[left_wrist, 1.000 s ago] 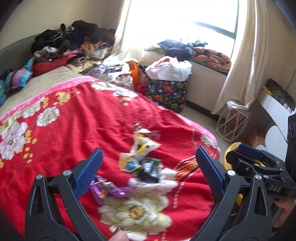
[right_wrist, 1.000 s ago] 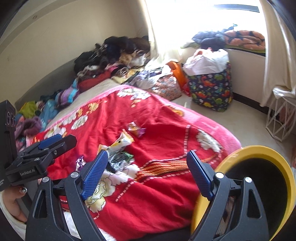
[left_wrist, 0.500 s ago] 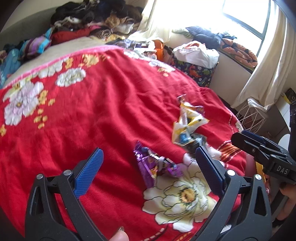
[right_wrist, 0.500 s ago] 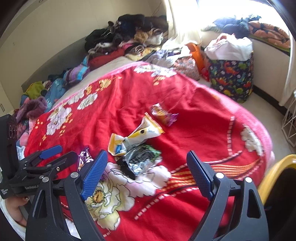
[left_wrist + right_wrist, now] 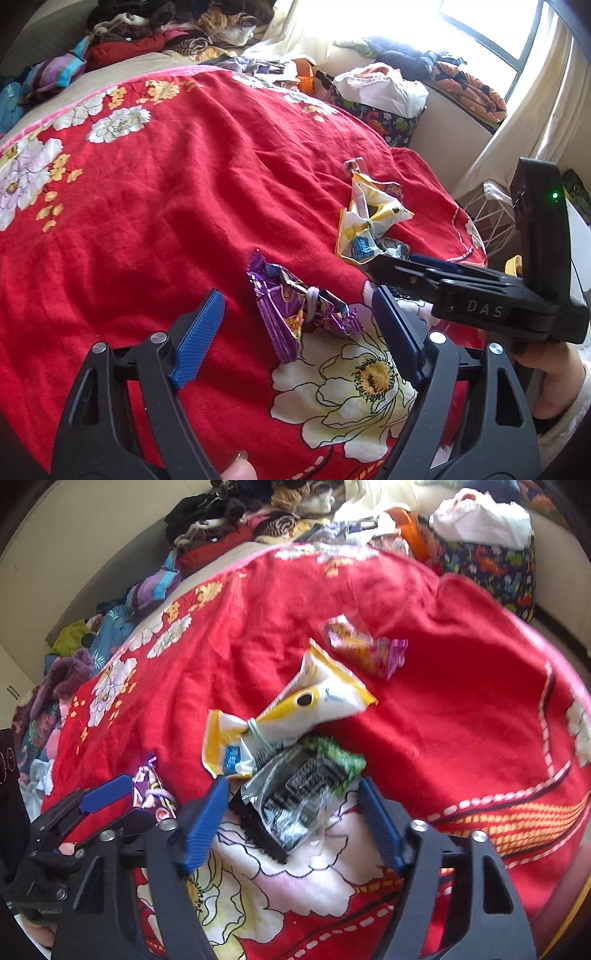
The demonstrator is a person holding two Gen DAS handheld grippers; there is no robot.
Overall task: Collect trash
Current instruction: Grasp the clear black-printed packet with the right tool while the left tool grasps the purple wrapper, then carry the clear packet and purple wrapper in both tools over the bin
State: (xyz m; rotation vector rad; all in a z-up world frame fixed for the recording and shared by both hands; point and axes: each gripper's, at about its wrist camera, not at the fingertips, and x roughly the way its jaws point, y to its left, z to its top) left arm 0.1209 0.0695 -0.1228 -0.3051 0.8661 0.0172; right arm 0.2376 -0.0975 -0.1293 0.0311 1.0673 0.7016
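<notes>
Several crumpled wrappers lie on a red floral blanket (image 5: 166, 206). A purple wrapper (image 5: 295, 314) sits between the jaws of my left gripper (image 5: 297, 295). Those jaws are closing, with a gap still at each pad. A black, silver and green wrapper (image 5: 303, 790) lies between the jaws of my right gripper (image 5: 291, 782). These are closing too, with the pads close to the wrapper's edges but not pressing on it. Just beyond are a yellow-and-white wrapper (image 5: 295, 709) and a pink-and-orange wrapper (image 5: 365, 650). The two grippers work side by side, and the right gripper (image 5: 391, 273) shows in the left wrist view.
Piled clothes (image 5: 166, 22) cover the bed's far end. A patterned bag (image 5: 388, 118) with white stuffing stands on the floor by the window. A white wire basket (image 5: 491, 221) and a sliver of a yellow bin (image 5: 515, 263) are off the bed's right side.
Both grippers have come down toward the blanket and their jaws have narrowed. The left one swung over to the purple wrapper; the right one closed in on the black and green wrapper.
</notes>
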